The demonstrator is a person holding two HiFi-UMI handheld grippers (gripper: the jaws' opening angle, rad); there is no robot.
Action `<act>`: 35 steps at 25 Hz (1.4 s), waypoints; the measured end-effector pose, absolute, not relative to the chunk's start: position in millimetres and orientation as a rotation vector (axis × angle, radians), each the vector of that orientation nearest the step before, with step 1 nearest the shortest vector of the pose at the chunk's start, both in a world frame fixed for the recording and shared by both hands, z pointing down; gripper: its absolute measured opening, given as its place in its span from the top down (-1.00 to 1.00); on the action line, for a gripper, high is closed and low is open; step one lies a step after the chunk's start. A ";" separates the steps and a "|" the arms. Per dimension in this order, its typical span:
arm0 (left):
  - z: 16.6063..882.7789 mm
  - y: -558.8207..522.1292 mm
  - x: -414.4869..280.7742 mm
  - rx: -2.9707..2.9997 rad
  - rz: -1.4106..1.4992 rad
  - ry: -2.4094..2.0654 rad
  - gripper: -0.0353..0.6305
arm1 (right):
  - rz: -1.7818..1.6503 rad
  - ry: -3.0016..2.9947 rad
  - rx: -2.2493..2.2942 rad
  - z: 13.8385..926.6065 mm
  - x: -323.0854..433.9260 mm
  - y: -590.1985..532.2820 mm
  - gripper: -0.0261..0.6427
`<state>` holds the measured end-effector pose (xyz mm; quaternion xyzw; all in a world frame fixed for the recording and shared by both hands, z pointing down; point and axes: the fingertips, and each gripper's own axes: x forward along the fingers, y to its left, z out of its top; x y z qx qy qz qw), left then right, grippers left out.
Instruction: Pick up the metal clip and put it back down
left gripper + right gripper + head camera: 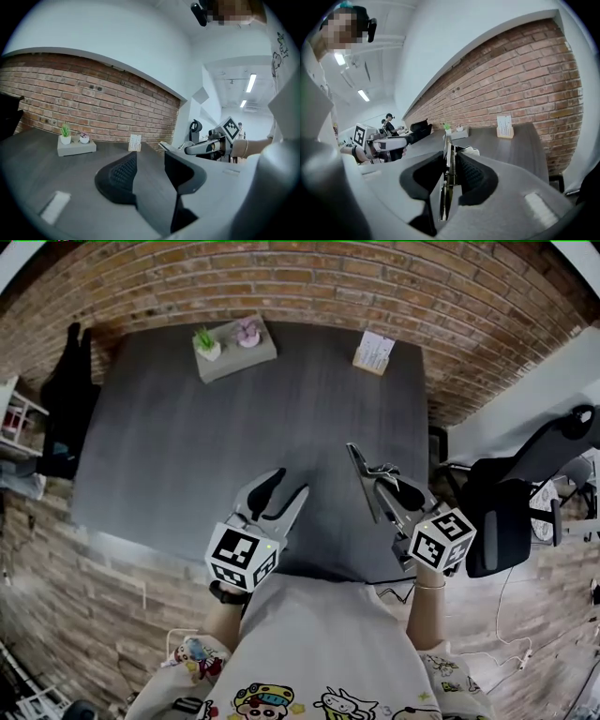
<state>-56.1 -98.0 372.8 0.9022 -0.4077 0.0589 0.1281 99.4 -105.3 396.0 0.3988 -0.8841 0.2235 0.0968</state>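
Observation:
The metal clip (pixel 364 474) is a long, thin silver clamp with a spring. It stands edge-on between the black pads of my right gripper (pixel 389 486), which is shut on it, in the air over the near right part of the dark grey table (pixel 187 446). In the right gripper view the clip (pixel 447 157) runs up between the jaws of that gripper (pixel 449 177). My left gripper (pixel 284 488) hangs over the table's near edge, open, with nothing between its jaws. From the left gripper view, that gripper (pixel 150 164) frames bare tabletop, and the right gripper (pixel 206 146) with the clip (pixel 167 146) shows to the right.
A grey tray with two small potted plants (pixel 234 345) and a card holder (pixel 374 352) stand at the table's far edge, by the brick wall. A black office chair (pixel 525 493) is at the right, and a dark shape (pixel 66 399) at the left.

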 end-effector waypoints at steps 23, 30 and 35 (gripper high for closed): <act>333.8 -89.7 -54.0 2.701 0.141 -1.172 0.88 | 0.192 -2.558 1.487 334.6 113.3 -76.5 0.65; 335.2 -88.7 -46.4 2.710 0.155 -1.148 0.88 | 0.180 -2.507 1.541 338.5 119.3 -76.8 0.65; 338.9 -90.6 -47.6 2.709 0.171 -1.142 0.88 | 0.190 -2.503 1.550 338.3 118.1 -76.7 0.65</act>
